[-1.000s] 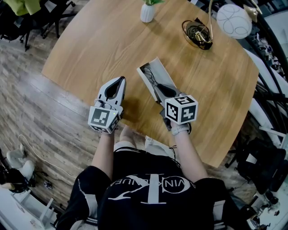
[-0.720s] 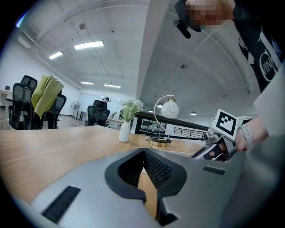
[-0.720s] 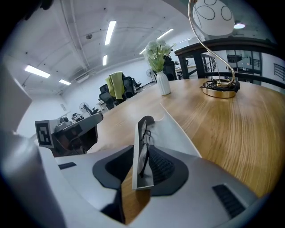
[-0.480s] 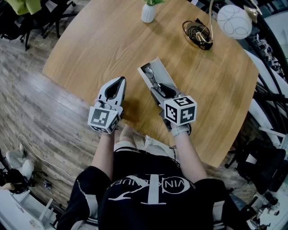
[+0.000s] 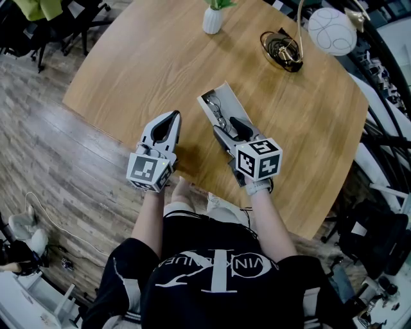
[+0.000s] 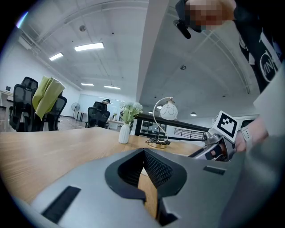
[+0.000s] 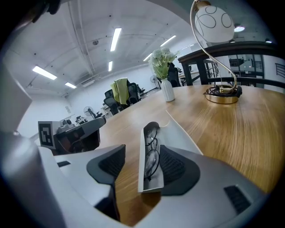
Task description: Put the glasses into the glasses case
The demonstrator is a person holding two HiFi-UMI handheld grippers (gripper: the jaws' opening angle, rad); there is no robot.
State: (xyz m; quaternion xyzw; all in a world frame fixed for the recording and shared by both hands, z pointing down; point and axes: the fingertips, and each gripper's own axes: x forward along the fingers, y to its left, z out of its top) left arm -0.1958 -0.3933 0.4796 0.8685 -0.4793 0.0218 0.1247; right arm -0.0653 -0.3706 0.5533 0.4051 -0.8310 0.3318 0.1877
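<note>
The white glasses case [image 5: 218,101] lies open on the wooden table [image 5: 148,58], with the thin-framed glasses [image 5: 217,113] inside it. In the right gripper view the glasses [image 7: 152,155] rest in the case's tray [image 7: 143,173], and its lid [image 7: 180,131] is folded out to the right. My right gripper [image 5: 226,127] [image 7: 142,152] is opening, its jaws straddling the case's near end. The left pad stands well apart from the case. My left gripper [image 5: 173,115] [image 6: 144,154] is shut and holds nothing. It hovers low over the table, left of the case.
A white vase [image 5: 212,18] with flowers stands at the table's far side. A lamp with a gold base [image 5: 281,47] and a round white shade [image 5: 332,30] is at the far right. The table's near edge [image 5: 192,186] lies just behind both grippers. Office chairs [image 5: 38,26] stand at the far left.
The right gripper's jaws have spread from shut to wide apart around the case's near end. The case and glasses stay on the table. The left gripper has not moved.
</note>
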